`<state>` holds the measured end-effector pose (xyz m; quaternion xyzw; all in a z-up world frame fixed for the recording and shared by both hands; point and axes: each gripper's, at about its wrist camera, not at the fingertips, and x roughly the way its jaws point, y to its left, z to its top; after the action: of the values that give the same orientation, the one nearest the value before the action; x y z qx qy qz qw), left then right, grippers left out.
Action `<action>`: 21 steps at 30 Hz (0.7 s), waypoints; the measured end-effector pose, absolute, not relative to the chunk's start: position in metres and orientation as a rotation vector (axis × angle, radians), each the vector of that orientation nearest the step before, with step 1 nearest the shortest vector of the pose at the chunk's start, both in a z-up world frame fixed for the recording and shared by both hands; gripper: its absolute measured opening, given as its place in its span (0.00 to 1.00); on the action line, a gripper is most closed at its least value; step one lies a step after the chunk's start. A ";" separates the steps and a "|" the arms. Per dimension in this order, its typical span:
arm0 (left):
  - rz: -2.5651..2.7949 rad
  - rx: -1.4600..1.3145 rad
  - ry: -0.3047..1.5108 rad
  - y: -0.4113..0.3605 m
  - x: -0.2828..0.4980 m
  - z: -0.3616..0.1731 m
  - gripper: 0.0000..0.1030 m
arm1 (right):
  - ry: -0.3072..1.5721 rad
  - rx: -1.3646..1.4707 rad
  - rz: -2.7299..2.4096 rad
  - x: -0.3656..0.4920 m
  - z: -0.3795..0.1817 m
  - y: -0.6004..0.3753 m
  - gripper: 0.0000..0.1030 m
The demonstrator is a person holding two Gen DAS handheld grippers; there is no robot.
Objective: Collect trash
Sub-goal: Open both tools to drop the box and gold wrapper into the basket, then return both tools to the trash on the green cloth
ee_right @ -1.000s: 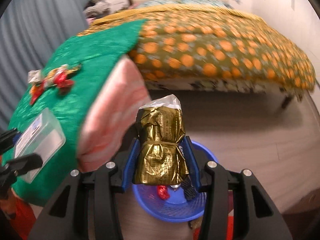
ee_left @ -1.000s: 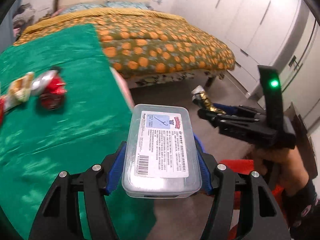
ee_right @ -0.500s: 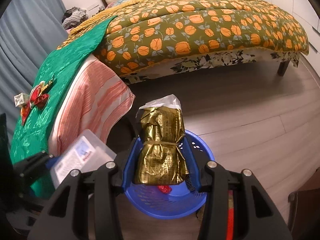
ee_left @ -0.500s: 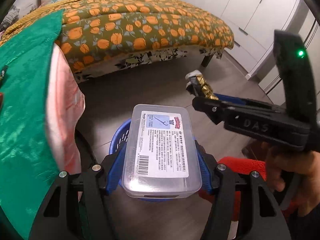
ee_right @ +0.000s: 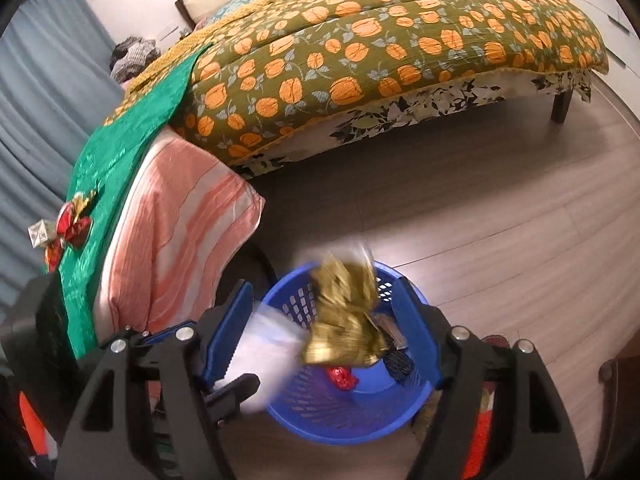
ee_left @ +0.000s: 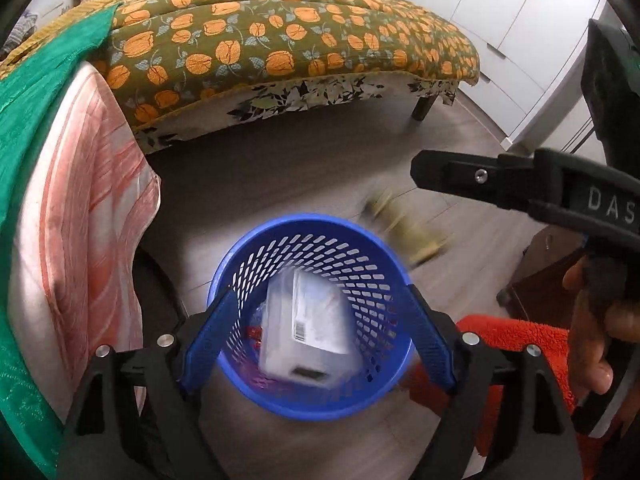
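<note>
A blue mesh basket (ee_left: 340,256) stands on the wood floor right under both grippers. My left gripper (ee_left: 319,292) is opening, its blue pads wide apart; the clear plastic box (ee_left: 308,328) is blurred, free of the pads and dropping into the basket. My right gripper (ee_right: 323,284) is opening too. The gold foil wrapper (ee_right: 344,312) falls blurred between its jaws, touching neither pad, over the basket (ee_right: 320,420). A red wrapper (ee_right: 342,378) lies in the basket. In the left wrist view the right gripper (ee_left: 440,176) is above the blurred gold wrapper (ee_left: 404,232).
More red wrappers (ee_right: 72,228) lie on the green cloth (ee_right: 132,120) over a pink-striped cushion (ee_left: 80,220). A bed with an orange floral cover (ee_left: 280,40) stands behind. An orange fluffy mat (ee_left: 512,332) lies right of the basket, and white cupboard doors (ee_left: 520,20) stand far right.
Both grippers came down over the basket and their jaws spread. The box left the left gripper and the gold wrapper left the right gripper; both are falling.
</note>
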<state>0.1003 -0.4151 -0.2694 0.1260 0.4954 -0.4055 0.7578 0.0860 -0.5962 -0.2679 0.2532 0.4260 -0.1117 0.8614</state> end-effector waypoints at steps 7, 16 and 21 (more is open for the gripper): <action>-0.923 0.217 1.033 -0.395 0.090 -0.237 0.82 | 0.846 0.476 -0.286 0.084 -0.252 -0.593 0.69; -0.932 0.180 0.909 -0.331 0.066 -0.179 0.89 | 0.698 0.291 -0.326 0.083 -0.216 -0.552 0.72; -0.842 0.174 0.886 -0.268 0.071 -0.174 0.89 | 0.624 0.181 -0.266 0.086 -0.200 -0.508 0.73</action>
<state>0.0707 -0.2680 -0.1738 0.0814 0.4156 -0.3946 0.8154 0.0860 -0.5081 -0.1997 0.0888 0.3056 -0.1301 0.9390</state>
